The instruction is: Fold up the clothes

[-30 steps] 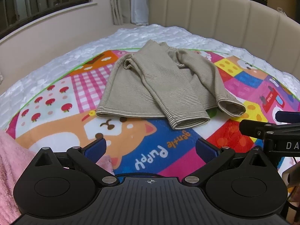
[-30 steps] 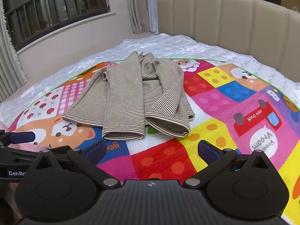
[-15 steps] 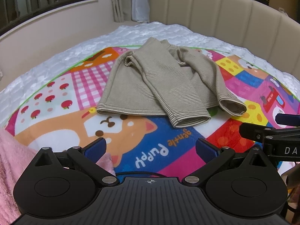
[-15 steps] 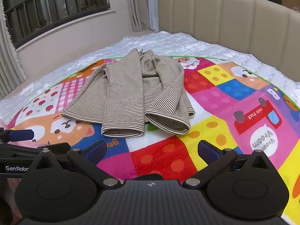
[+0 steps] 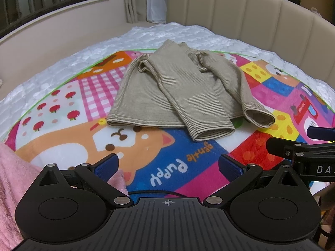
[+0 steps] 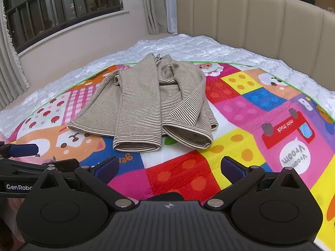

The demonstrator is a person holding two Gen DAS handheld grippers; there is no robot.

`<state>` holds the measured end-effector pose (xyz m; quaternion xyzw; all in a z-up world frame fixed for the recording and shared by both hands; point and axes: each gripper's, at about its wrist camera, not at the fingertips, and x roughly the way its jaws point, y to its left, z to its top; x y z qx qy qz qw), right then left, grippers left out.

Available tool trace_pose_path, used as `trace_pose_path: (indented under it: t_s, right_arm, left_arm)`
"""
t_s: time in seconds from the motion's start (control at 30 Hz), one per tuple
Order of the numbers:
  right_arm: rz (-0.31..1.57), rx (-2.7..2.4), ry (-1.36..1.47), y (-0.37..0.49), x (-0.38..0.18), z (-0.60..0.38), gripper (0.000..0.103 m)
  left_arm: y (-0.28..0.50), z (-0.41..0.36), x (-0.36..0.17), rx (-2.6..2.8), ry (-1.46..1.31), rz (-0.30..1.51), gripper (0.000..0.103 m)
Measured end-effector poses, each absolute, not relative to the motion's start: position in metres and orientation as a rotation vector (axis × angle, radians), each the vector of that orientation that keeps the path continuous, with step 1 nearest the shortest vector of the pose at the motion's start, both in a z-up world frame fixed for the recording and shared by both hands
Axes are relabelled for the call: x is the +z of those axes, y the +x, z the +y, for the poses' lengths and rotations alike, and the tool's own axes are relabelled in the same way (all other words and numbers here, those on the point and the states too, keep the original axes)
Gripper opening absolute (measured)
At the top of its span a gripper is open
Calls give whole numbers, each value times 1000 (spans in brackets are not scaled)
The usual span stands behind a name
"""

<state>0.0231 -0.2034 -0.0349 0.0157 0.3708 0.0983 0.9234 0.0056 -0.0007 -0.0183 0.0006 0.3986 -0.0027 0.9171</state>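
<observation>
Striped top (image 5: pixel 184 96) lies on the play mat (image 5: pixel 167 167) on the bed, sleeves already folded in over the body. I judge the cross fold remains. My left gripper (image 5: pixel 167 168) and right gripper (image 6: pixel 168 168) hover released, empty.

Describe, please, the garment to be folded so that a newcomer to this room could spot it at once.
Start at the bed with the beige padded headboard and find the colourful cartoon play mat spread over it. On the mat's far-left half lies the striped top, beige with thin dark stripes, both sleeves folded in over its body. The pink fleece blanket at the near edge is plain and fluffy.
</observation>
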Motion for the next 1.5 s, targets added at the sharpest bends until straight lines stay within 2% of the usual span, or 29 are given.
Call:
trace_pose_path:
  t_s: [1.5]
  right_arm:
    - [774,200,31,24,-39,-202,103]
  left_arm:
    - [5,1,-24,-12,-8,843,103]
